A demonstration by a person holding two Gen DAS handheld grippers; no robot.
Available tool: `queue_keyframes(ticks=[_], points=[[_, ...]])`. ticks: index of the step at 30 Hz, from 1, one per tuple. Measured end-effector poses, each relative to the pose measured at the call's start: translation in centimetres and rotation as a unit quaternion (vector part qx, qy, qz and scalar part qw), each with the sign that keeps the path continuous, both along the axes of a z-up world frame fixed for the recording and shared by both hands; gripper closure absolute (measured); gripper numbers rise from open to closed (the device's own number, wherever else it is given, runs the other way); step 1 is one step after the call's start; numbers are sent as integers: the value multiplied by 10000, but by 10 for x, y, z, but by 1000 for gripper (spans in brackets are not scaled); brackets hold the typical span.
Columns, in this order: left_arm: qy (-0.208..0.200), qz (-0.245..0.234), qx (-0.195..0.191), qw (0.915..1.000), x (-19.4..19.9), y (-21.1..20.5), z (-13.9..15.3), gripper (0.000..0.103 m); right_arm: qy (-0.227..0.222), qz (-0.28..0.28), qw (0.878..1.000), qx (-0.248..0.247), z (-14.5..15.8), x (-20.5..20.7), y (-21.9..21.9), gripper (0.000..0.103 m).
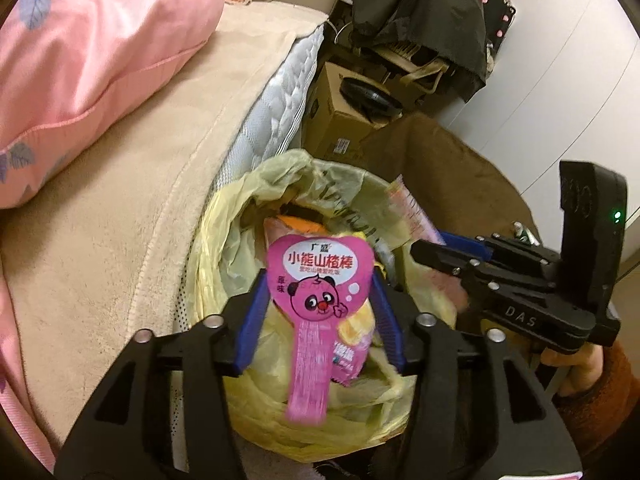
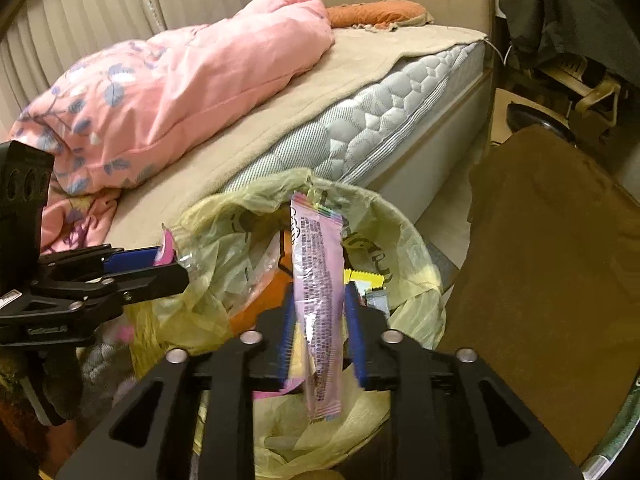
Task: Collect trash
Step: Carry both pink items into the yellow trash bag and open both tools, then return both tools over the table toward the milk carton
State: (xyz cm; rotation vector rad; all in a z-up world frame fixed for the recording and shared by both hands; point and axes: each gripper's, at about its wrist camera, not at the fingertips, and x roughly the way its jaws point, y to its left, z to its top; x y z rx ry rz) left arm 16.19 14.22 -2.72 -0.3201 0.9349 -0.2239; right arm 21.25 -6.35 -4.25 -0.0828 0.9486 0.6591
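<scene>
A bin lined with a yellow bag [image 1: 224,240] [image 2: 416,248] stands beside the bed and holds several wrappers. Over it my left gripper [image 1: 320,280] is open. A pink heart-topped candy wrapper [image 1: 316,264] with a cartoon bear hangs loose between its blue pads [image 1: 252,320], its lower end blurred. My right gripper [image 2: 320,290] is open too. A long pale pink wrapper [image 2: 318,280] stands between its pads [image 2: 354,332] with a gap on each side. Each gripper shows in the other's view, the left gripper [image 2: 160,264] at the left and the right gripper [image 1: 436,246] at the right.
The bed [image 2: 360,128] with a beige blanket [image 1: 140,184] and a pink quilt [image 2: 180,80] lies left of the bin. A brown rug [image 2: 540,260] covers the floor to the right. Cardboard boxes [image 1: 340,112] and a dark jacket [image 1: 420,8] crowd the far corner.
</scene>
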Motion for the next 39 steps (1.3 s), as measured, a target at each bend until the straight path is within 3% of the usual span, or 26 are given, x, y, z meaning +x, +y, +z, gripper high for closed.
queue_keyframes(ticks=[3, 7, 16, 20, 24, 28, 32, 34, 39], points=[[-109, 105, -28, 9999, 0, 2, 9, 52, -32, -5, 10000, 78, 6, -1, -3, 67], [-203, 249, -54, 9995, 2, 7, 19, 50, -119, -61, 9999, 92, 13, -3, -10, 64], [-750, 339, 583, 9949, -9, -26, 49, 50, -406, -666, 9966, 256, 38, -22, -82, 60], [-1031, 12, 767, 9917, -14, -69, 58, 50, -708, -1138, 9906, 279, 49, -42, -131, 44], [-1143, -375, 620, 9908, -12, -117, 59, 49, -747, -1504, 9853, 309, 54, -60, -188, 36], [-1129, -789, 452, 9894, -7, -168, 51, 47, -632, -1819, 9807, 344, 55, -76, -243, 36], [-1063, -1273, 367, 9855, -3, -223, 42, 45, -875, -2219, 9709, -203, 56, -101, -289, 35], [-1066, -1446, 388, 9830, -3, -244, 41, 45, -953, -2585, 9605, -387, 52, -111, -315, 35], [-1020, -1840, 527, 9762, -1, -297, 34, 45, -507, -3094, 9493, -235, 26, -130, -378, 35]])
